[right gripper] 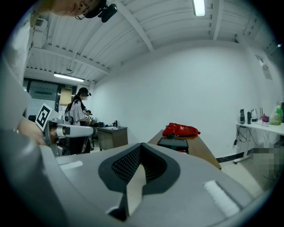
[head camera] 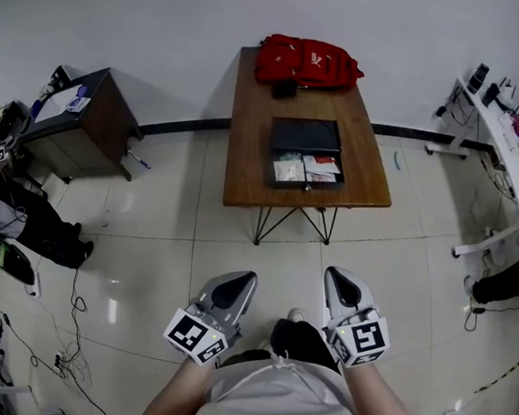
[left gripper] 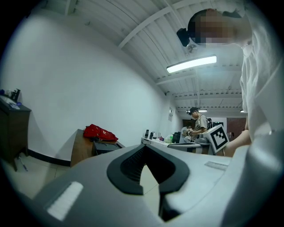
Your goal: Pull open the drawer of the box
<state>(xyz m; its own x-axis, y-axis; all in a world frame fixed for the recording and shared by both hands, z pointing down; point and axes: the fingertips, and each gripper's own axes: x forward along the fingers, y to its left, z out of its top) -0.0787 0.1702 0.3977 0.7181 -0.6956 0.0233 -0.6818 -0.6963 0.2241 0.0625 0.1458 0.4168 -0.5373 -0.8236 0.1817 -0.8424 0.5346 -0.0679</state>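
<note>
A black box (head camera: 305, 137) sits on the wooden table (head camera: 247, 155). Its drawer (head camera: 307, 171) stands pulled out toward me, with white and red packets inside. Both grippers hang close to my body, well short of the table. My left gripper (head camera: 236, 283) and right gripper (head camera: 343, 280) are shut, with nothing between their jaws. The left gripper view looks over its shut gripper (left gripper: 144, 147) to the box (left gripper: 105, 147) far off. From the right gripper view, the box (right gripper: 173, 143) lies far beyond that gripper (right gripper: 141, 145).
A red bag (head camera: 307, 61) lies at the table's far end. A dark cabinet (head camera: 89, 120) stands at the left, with cables (head camera: 68, 320) on the tiled floor nearby. A white desk (head camera: 514, 155) lines the right wall. Another person (right gripper: 79, 116) stands in the background.
</note>
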